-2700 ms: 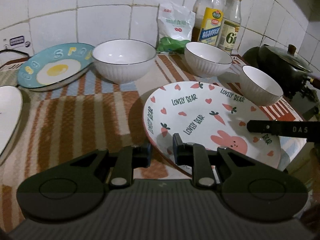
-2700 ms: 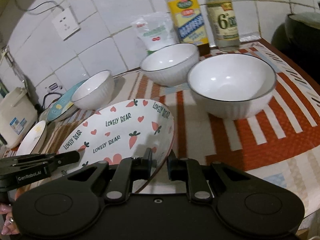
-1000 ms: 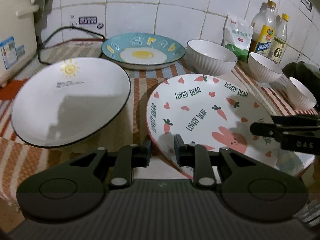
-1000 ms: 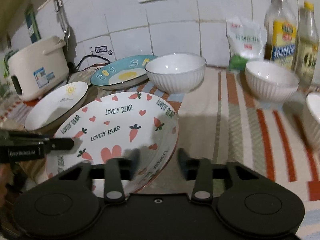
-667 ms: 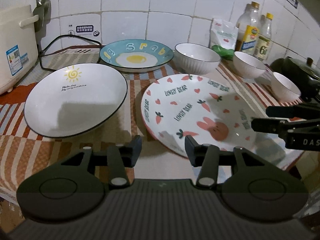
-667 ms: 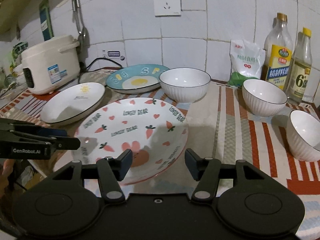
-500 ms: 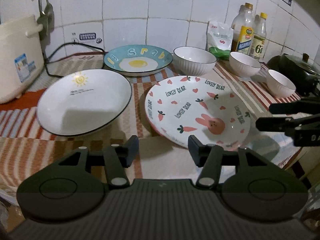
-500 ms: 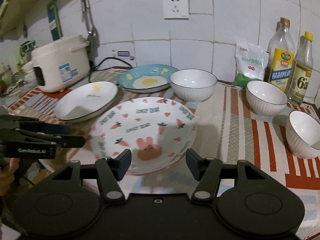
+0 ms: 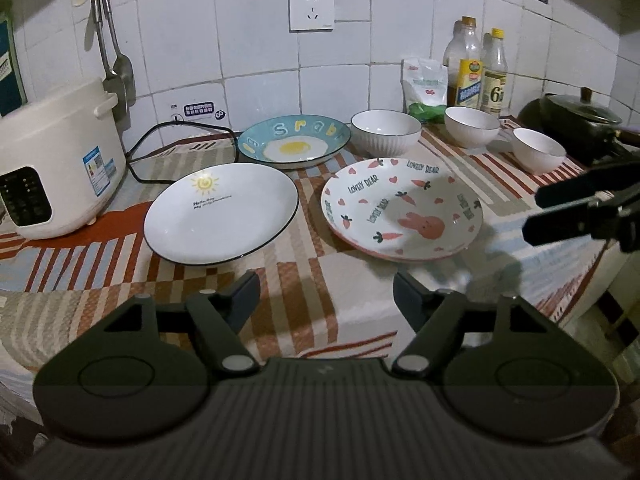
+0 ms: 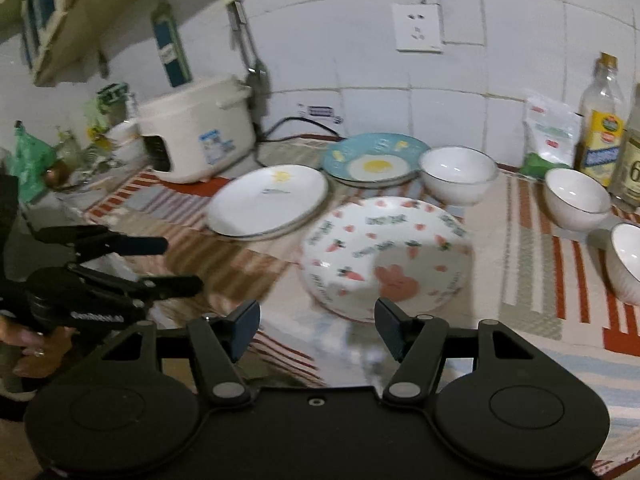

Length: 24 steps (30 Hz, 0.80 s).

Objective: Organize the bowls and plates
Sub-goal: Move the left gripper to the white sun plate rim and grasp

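The fingers [image 9: 246, 294] of the left gripper [image 9: 326, 294] are spread well apart, having just been opening, and nothing is held between them; only the patterned cloth [image 9: 304, 292] of the counter is seen in the gap. The right gripper [image 10: 316, 326] is likewise seen with its fingers [image 10: 244, 326] parted, with nothing clamped, and the near rim of the carrot-and-rabbit plate [image 9: 402, 214] is seen just beyond the gap in the right wrist view. That plate is set flat on the cloth at the near right, apart from both grippers. To its left, close beside it, the white plate with a sun [image 9: 222, 218] is laid, and farther back between the two the blue plate with a fried egg [image 9: 294, 142] is placed. To the right of the blue plate, a large white bowl [image 9: 386, 132] is set just beside it, a middle bowl [image 9: 472, 126] farther right, and a small bowl [image 9: 538, 150] at the far right, each standing upright and apart from the others. A white rice cooker [image 9: 56, 160] is found at the far left, and two bottles [image 9: 478, 76] and a bag [image 9: 424, 88] are stood against the tiled wall behind the bowls. In the left wrist view the right gripper is seen at the right edge, off the plate.
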Tool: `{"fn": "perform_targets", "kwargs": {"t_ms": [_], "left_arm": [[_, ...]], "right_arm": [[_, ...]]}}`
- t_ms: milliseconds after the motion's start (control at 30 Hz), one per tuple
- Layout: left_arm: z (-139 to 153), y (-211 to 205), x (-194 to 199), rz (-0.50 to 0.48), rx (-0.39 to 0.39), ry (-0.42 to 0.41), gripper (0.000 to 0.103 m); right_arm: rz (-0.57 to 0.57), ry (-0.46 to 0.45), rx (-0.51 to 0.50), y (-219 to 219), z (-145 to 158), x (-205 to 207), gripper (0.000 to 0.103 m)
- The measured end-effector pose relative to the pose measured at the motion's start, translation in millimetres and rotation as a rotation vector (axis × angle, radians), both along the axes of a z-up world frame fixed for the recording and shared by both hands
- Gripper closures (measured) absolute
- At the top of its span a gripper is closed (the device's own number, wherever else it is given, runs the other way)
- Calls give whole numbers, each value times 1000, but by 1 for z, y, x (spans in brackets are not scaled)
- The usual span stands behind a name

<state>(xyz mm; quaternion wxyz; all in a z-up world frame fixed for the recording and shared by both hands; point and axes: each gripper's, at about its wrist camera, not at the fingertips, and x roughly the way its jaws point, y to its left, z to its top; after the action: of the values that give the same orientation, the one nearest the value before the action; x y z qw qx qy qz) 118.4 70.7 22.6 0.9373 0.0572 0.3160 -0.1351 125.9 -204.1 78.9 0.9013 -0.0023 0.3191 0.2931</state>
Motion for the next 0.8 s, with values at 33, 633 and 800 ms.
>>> {"fn": "perform_targets", "kwargs": {"t_ms": [33,633,800], "left_arm": [[1,4,-2,-3,-3,-4,29],[-19,72,30,114,-45,-75,34],[-30,84,57,155,-61,-87,35]], "right_arm": [[8,-8,4,4,2,-2,34],[102,-81,90,95,-12,51,36],[73,-105,3,118,-23,90,40]]}}
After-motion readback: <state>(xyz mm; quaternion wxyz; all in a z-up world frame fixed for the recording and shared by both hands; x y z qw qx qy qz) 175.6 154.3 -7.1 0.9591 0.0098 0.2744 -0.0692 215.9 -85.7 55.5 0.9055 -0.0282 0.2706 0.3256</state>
